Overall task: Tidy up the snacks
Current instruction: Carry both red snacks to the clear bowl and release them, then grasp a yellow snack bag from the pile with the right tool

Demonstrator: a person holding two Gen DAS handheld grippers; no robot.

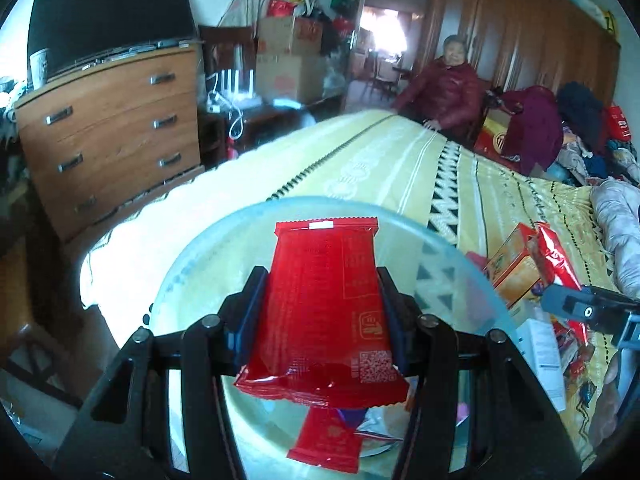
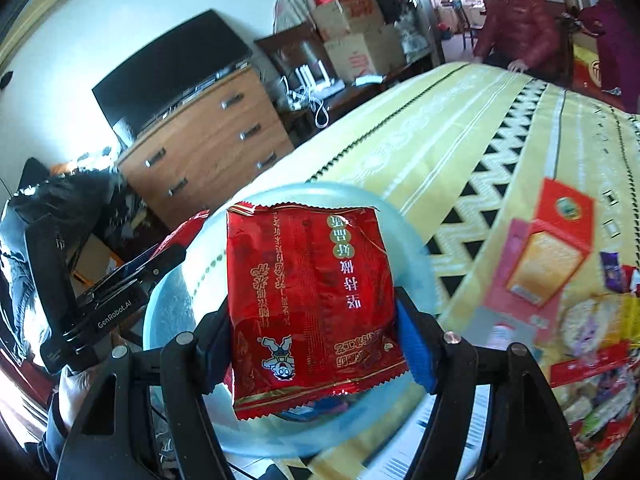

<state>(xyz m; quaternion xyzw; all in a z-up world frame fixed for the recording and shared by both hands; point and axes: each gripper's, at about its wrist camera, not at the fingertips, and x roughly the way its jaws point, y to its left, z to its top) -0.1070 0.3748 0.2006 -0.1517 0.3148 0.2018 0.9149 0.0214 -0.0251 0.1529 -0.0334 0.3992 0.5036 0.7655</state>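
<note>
Both grippers over a clear bowl (image 1: pixel 192 264) at the bed's (image 1: pixel 400 160) edge. Left gripper (image 1: pixel 322 304) clamps a red packet (image 1: pixel 324 304); right gripper (image 2: pixel 312 320) clamps a wider red pouch (image 2: pixel 308 304). More snacks (image 2: pixel 592 360) lie beside the bowl.

Two close wrist views, angled down, sharing the bowl (image 1: pixel 200 248) and bed (image 1: pixel 400 160).

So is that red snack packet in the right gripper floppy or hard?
Probably floppy: the red snack packet looks crinkled, and its lower edge sags below the right hand-held gripper. It seems light, since a side pinch alone holds it above the clear bowl. Its shiny foil may be a bit slippery.
</note>
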